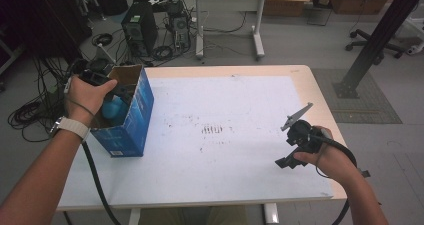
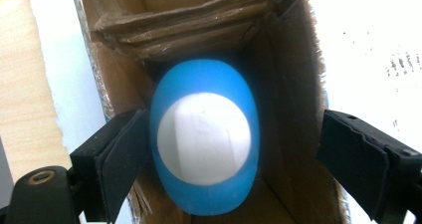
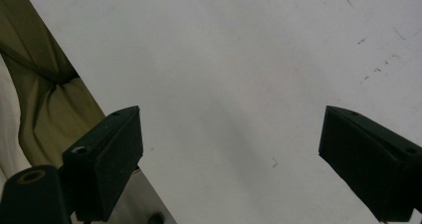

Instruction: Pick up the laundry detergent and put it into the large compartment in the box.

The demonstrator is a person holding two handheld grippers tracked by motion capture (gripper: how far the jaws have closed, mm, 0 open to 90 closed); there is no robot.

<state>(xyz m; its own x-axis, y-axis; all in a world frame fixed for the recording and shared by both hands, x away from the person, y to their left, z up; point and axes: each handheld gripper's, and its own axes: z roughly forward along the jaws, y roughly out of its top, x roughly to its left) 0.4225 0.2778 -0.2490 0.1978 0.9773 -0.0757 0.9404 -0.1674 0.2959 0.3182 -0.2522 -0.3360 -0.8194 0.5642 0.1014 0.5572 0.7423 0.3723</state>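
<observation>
An open cardboard box with blue sides (image 1: 132, 120) stands at the table's left edge. Inside it lies a blue egg-shaped object (image 2: 204, 139) with a white round face, also visible from above as the blue object (image 1: 114, 110). My left gripper (image 1: 117, 92) reaches into the box's open top. In the left gripper view the left gripper (image 2: 234, 122) is open: one pad sits right beside the object, the other stands well apart from it. My right gripper (image 1: 286, 162) hovers over the white mat (image 1: 225, 110) near the table's right front, and the right gripper (image 3: 229, 114) is open with nothing between its pads.
Beyond the table's far left corner a computer tower (image 1: 140, 27) stands among floor cables (image 1: 30, 110). A second desk (image 1: 235, 10) stands behind. A black post (image 1: 375, 40) rises at the right. The person's lap (image 3: 45, 99) lies below the front edge.
</observation>
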